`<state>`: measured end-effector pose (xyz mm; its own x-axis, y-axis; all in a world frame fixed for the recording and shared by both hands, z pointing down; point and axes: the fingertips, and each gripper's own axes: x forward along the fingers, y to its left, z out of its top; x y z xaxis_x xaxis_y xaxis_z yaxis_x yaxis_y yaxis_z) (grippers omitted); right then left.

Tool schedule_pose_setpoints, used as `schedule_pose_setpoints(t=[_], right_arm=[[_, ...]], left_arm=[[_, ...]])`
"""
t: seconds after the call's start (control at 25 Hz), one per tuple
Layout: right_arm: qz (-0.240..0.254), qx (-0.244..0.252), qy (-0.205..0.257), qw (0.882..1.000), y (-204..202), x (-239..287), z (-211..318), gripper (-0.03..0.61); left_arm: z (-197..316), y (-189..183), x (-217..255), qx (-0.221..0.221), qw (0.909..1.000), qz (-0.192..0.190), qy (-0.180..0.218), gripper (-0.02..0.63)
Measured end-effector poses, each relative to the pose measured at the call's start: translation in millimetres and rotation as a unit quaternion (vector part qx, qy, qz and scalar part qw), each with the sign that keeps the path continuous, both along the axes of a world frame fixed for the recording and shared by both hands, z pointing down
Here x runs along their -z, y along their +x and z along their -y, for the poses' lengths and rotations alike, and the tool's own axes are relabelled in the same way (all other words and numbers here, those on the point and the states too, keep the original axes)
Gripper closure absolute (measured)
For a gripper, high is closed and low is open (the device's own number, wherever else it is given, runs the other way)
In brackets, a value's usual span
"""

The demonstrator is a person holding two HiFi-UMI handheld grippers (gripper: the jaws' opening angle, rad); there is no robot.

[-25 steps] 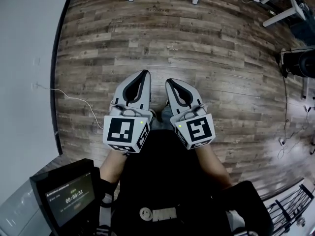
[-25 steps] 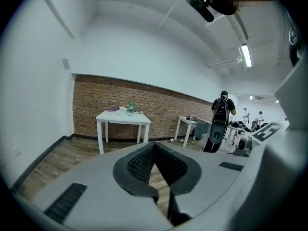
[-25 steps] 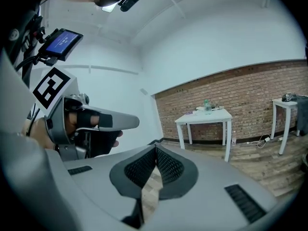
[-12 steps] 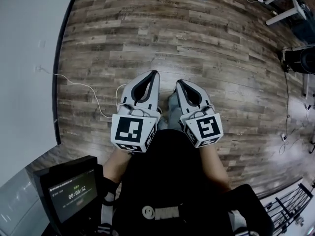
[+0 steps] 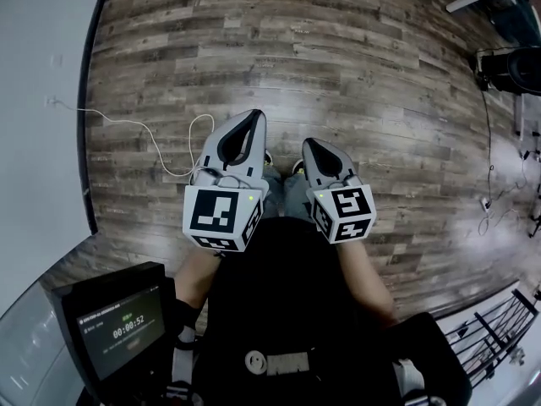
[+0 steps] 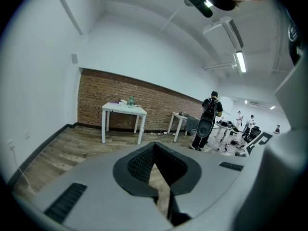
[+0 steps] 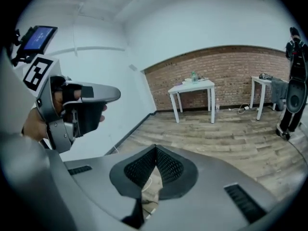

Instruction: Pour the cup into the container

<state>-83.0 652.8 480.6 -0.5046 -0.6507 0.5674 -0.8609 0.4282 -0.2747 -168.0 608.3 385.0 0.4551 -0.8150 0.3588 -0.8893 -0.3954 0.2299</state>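
Left tool and right tool, both clenched empty, have shifted across the floor. No cup ahead of either; pouring not started.

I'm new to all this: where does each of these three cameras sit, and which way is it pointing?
Head view: on the person's head, looking steeply down at the wooden floor; shows the left claw, right claw and black-clad torso.
Left gripper view: rides the left claw, looking along its shut jaws across the room toward a white table.
Right gripper view: rides the right claw, looking along its shut jaws; the left claw shows at left.
Shared: both gripper views see the same white table by the brick wall.
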Motion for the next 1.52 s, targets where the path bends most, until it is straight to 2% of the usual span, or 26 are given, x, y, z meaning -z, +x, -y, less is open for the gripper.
schedule_pose_setpoints(t=[0.16,0.36,0.72,0.84,1.12,1.24,1.36,1.52], right_arm=[[0.069,0.019,0.076,0.995,-0.6,30.2,-25.1,0.575],[0.047,0.04,0.129,0.99,17.4,52.0,-60.6,0.575],[0.059,0.04,0.196,0.978,73.7,79.1,-152.9,0.575],[0.068,0.064,0.218,0.972,66.7,86.0,-182.4,0.575],[0.106,0.094,0.231,0.963,39.0,110.6,-223.8,0.575],[0.109,0.111,0.228,0.961,22.2,111.0,-238.7,0.575],[0.105,0.132,0.247,0.954,12.3,110.6,-253.4,0.575],[0.101,0.134,0.248,0.954,0.4,107.2,-270.7,0.575]], left_arm=[[-34.7,11.5,-0.1,0.006,0.9999,0.004,0.009,0.611],[-80.5,32.5,5.7,0.019,0.9996,0.009,0.018,0.611],[-187.0,85.1,17.1,0.034,0.9983,0.019,0.044,0.611],[-217.7,80.9,19.0,0.047,0.9977,0.024,0.043,0.611],[-262.9,69.6,20.2,0.062,0.9967,0.04,0.035,0.611],[-274.2,57.6,19.3,0.066,0.9966,0.04,0.028,0.611],[-283.7,57.3,16.3,0.058,0.9973,0.036,0.026,0.611],[-299.4,51.2,16.2,0.053,0.9974,0.035,0.034,0.611]])
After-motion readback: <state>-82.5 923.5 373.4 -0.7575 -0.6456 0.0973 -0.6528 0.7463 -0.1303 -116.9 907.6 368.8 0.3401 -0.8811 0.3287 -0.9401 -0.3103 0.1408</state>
